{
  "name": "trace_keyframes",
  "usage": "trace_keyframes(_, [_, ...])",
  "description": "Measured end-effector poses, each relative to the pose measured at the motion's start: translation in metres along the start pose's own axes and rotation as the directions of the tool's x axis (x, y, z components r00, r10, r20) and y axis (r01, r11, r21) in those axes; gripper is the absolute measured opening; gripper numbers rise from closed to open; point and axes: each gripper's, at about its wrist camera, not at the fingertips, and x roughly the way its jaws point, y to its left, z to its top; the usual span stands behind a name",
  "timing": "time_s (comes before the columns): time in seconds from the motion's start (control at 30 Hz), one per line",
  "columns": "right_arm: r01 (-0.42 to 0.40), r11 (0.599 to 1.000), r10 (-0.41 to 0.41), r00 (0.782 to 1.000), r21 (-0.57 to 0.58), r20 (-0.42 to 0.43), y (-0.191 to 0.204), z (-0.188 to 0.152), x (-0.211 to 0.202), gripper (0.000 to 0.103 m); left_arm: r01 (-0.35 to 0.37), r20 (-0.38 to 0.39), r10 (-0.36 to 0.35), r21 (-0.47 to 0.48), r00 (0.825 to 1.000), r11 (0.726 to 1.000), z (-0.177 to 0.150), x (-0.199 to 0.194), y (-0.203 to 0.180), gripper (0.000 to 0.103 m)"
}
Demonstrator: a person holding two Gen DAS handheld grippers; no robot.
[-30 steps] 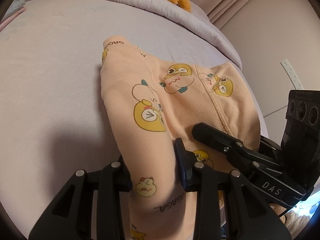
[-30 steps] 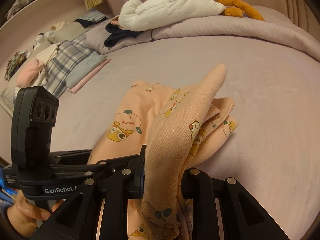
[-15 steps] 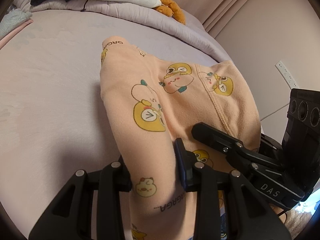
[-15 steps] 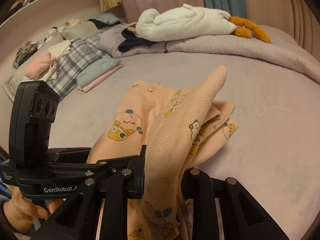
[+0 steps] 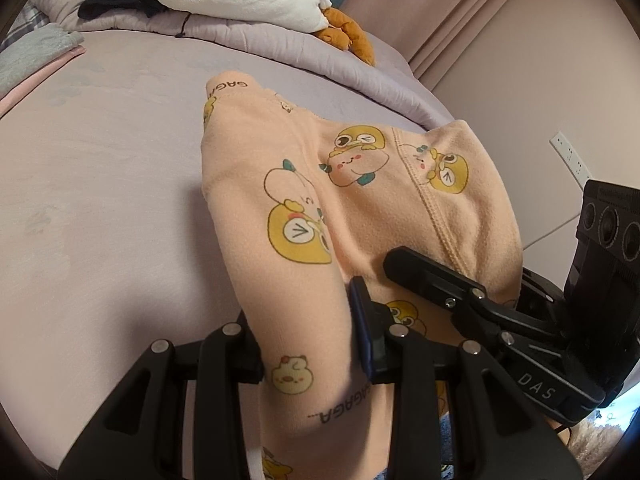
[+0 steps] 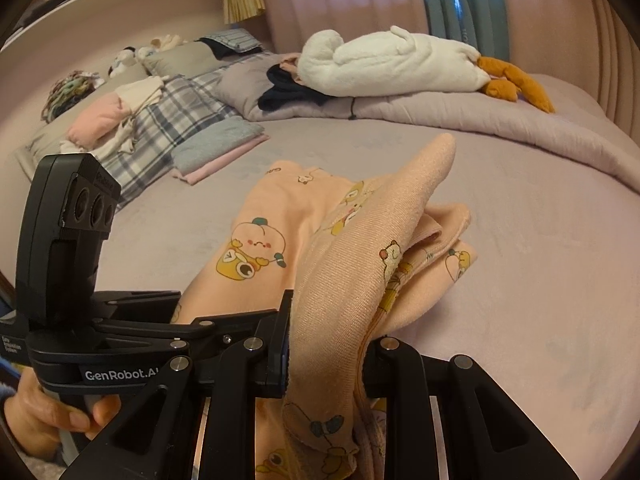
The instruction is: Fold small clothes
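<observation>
Peach garment seen centre frame, lifted off bed. Left gripper and right gripper each clamped narrow on bunched cloth. Risk: layers slipping from pinch, fold misaligned if ends are raised unevenly.

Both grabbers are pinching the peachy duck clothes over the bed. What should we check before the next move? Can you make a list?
1. Left tool pinching the peach garment: ok, cloth is bunched tight between its fingers.
2. Right tool pinching the same garment: ok, a thick fold fills its jaws.
3. Both tools side by side at the near edge: ok, each shows in the other's view.
4. Far end resting on the bed: ok, it lies on the sheet.
5. Cloth smooth for folding: not ok, layers bunch up near the right tool.
6. Bare sheet beyond the garment: ok; the folded pile sits off to the side.
</observation>
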Motion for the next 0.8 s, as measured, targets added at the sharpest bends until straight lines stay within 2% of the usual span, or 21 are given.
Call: trace_keyframes(0.8, [-0.013,0.998,0.014,1.0,-0.063,0.011,0.019,0.01,-0.001,0.025,-0.007,0.059,0.009,-0.025,0.998,1.0,-0.01,-0.027,0.011,0.033])
